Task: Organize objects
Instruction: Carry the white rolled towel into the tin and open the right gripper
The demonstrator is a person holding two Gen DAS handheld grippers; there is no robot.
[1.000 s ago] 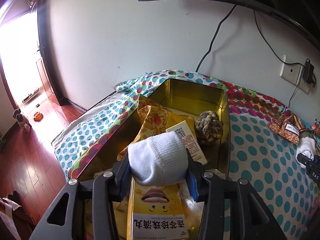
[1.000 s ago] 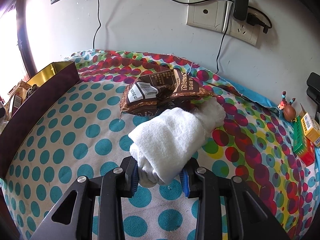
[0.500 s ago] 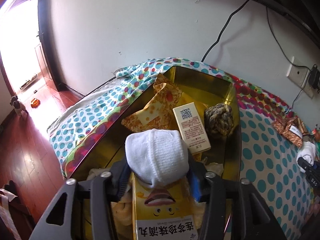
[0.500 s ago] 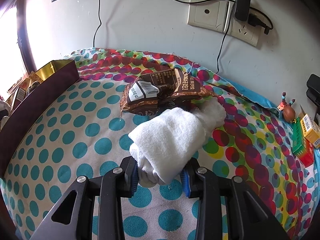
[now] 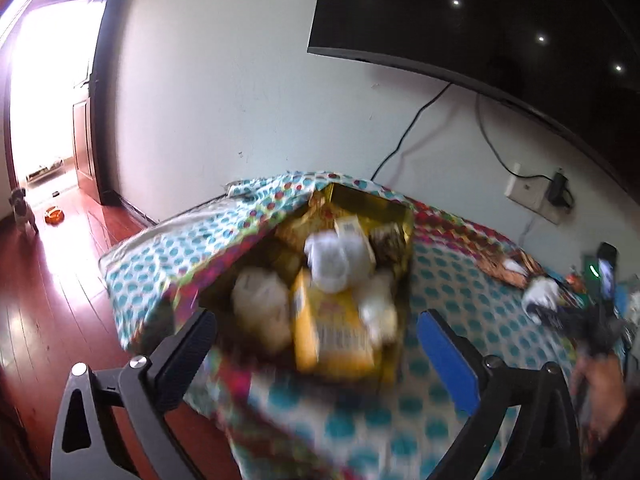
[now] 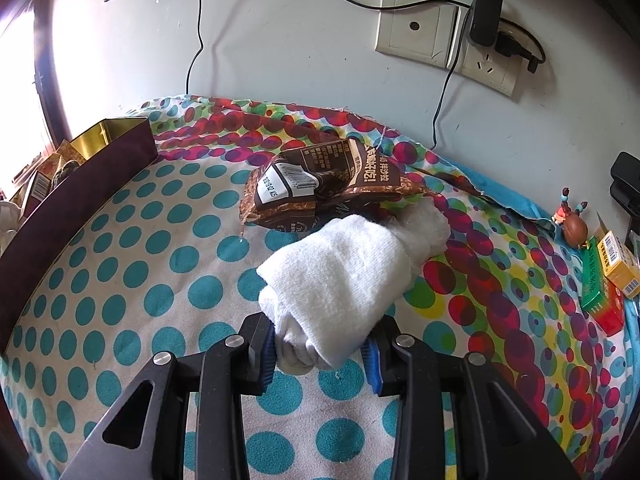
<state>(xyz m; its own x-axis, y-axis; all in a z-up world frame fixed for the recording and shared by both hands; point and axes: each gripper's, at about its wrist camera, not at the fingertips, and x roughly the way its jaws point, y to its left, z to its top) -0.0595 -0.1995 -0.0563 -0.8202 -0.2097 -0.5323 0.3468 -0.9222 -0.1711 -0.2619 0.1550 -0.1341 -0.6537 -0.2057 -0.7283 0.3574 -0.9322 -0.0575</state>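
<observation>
My right gripper (image 6: 318,354) clamps the soft, light sock roll (image 6: 340,280) at its near end. My left gripper (image 5: 316,344) has just been opening; it stands released, empty, below the box (image 5: 404,240).

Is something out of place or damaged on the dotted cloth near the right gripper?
Yes. The brown snack bag lies crumpled on the dotted cloth, outside the gold box where other packets sit. Its left edge looks torn. The white rolled sock, clamped in the right gripper, touches it.

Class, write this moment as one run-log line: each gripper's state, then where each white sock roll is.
left gripper: open, jaws just opening, empty | right gripper: shut on sock roll | other sock roll: in gold box
</observation>
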